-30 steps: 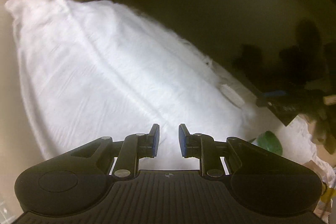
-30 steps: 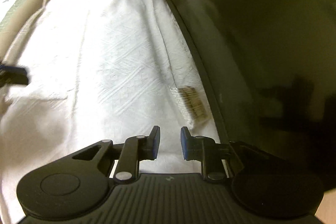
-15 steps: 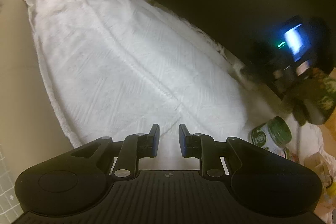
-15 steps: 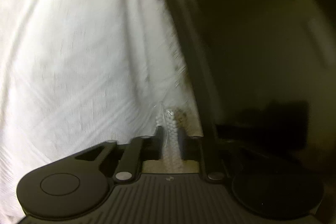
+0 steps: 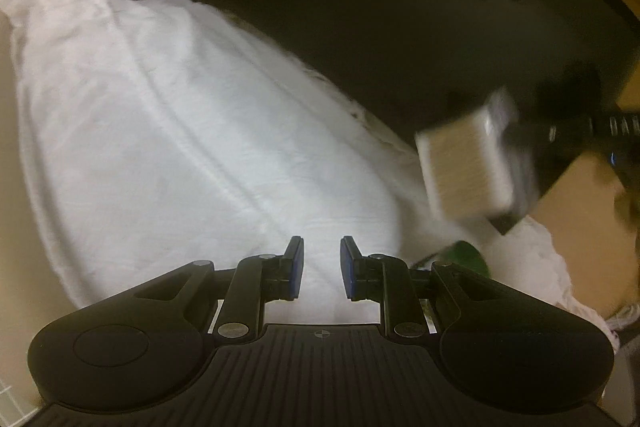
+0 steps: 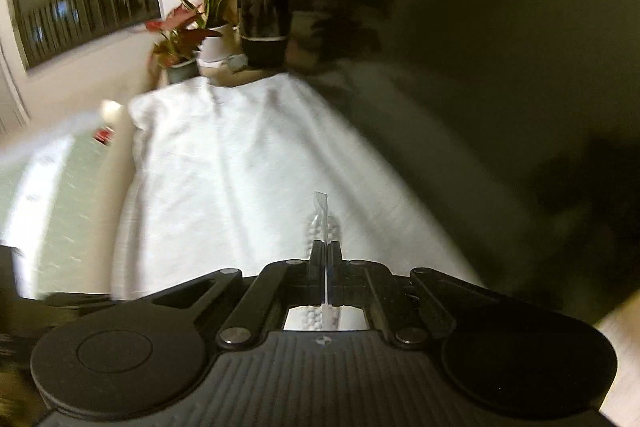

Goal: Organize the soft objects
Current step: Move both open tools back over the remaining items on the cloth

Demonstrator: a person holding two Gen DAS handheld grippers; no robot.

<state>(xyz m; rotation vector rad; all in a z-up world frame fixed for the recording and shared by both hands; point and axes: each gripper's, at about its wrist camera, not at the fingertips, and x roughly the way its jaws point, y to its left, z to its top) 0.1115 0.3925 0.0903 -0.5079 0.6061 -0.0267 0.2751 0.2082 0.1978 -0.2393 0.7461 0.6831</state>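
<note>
Cotton swab packet (image 6: 322, 223), clear plastic with white tips showing inside, sits pinched between the pads of the right gripper (image 6: 325, 251); jaws clamped tight on the plastic, packet edge sticking up past the fingertips and more of it visible underneath through the gap behind the jaws. Packet is lifted clear of the white cloth (image 6: 240, 167) that covers the surface below. In the left wrist view the same packet (image 5: 472, 171) shows as a blurred pale block at right, held up in the air above the cloth's (image 5: 180, 131) right end, with the dark body of the right gripper behind it. Left gripper (image 5: 321, 273) hovers over the near edge of the cloth, blue pads apart with a gap, nothing between them, holding nothing. Green-lidded jar (image 5: 466, 259) peeks out just right of the left gripper's fingers, partly hidden. Potted plants (image 6: 184, 43) and a dark round vessel (image 6: 264, 21) stand at the far end of the cloth, near a window. Dark panel runs along the cloth's right side. Both views motion-blurred, details on the packet hard to read.
</note>
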